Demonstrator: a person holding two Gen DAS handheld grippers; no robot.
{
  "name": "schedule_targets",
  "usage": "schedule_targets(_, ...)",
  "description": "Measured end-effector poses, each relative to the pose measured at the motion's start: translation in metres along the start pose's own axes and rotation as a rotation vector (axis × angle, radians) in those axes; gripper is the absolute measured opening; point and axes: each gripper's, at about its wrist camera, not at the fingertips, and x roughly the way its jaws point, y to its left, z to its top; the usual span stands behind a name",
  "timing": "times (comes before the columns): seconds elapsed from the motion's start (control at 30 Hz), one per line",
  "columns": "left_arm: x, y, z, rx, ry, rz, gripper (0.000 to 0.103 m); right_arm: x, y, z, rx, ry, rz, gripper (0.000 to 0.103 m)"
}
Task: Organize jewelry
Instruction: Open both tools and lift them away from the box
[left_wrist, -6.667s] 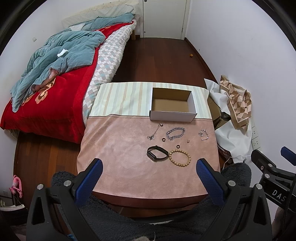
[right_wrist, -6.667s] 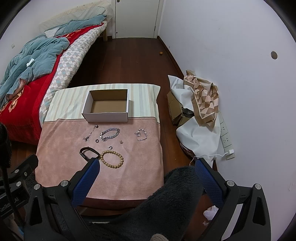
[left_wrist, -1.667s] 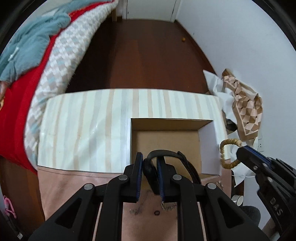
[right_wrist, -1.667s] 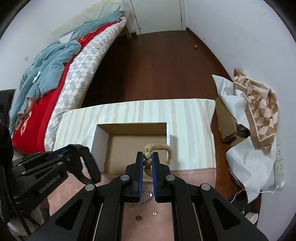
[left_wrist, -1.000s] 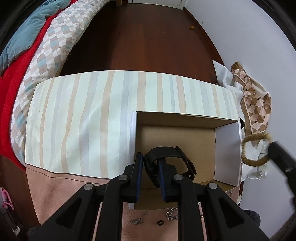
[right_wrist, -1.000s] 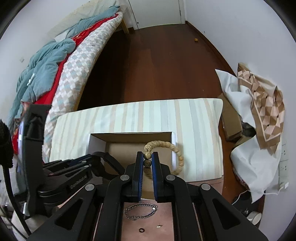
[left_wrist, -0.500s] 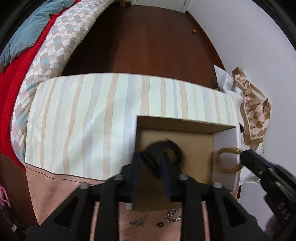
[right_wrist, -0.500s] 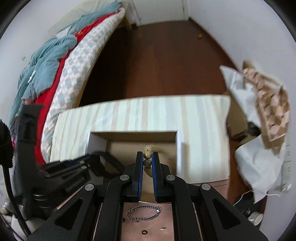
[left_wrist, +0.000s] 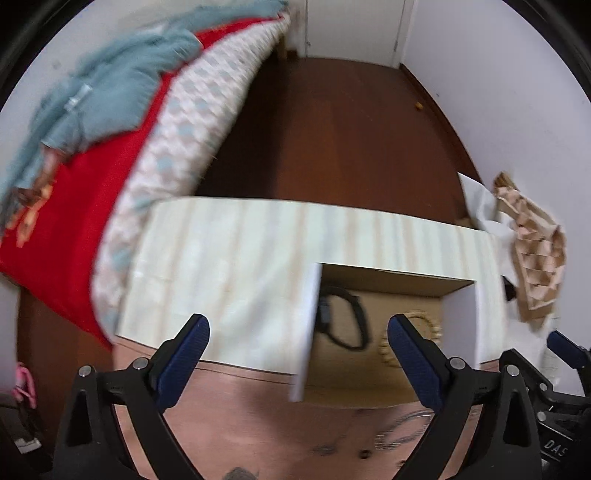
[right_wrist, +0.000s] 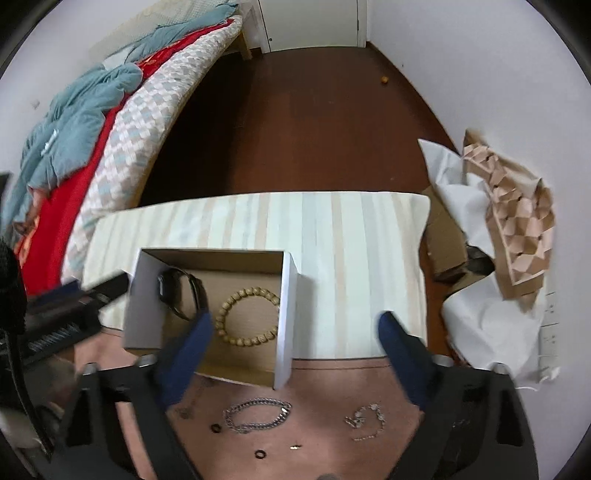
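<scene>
A white cardboard box (right_wrist: 288, 306) stands on the table. Inside it lie a black wristband (right_wrist: 181, 291) at the left and a wooden bead bracelet (right_wrist: 248, 312) at the right; both also show in the left wrist view, the wristband (left_wrist: 341, 317) and the bracelet (left_wrist: 410, 338). My left gripper (left_wrist: 299, 354) is open and empty over the box's near left wall. My right gripper (right_wrist: 295, 332) is open and empty above the box's near right side. A silver chain bracelet (right_wrist: 258, 413), a thinner chain (right_wrist: 365, 419), two dark rings (right_wrist: 260, 453) and a tiny stud (right_wrist: 294, 446) lie on the pink cloth.
The table has a striped cloth (right_wrist: 351, 236) behind the box and a pink cloth (right_wrist: 332, 387) in front. A bed (right_wrist: 110, 122) stands at the left. White and patterned wrapping paper (right_wrist: 509, 229) lies at the right by the wall. Dark wooden floor (right_wrist: 295, 129) lies beyond.
Both grippers opened and let go. The black wristband and the bead bracelet now lie in the box. Both grippers pulled back toward the near side.
</scene>
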Motion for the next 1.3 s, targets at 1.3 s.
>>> schedule_targets(1.3,-0.171,0.03,-0.122,-0.002,-0.297,0.069,0.1,-0.165,0.054,-0.123,-0.025,-0.284,-0.08,0.098)
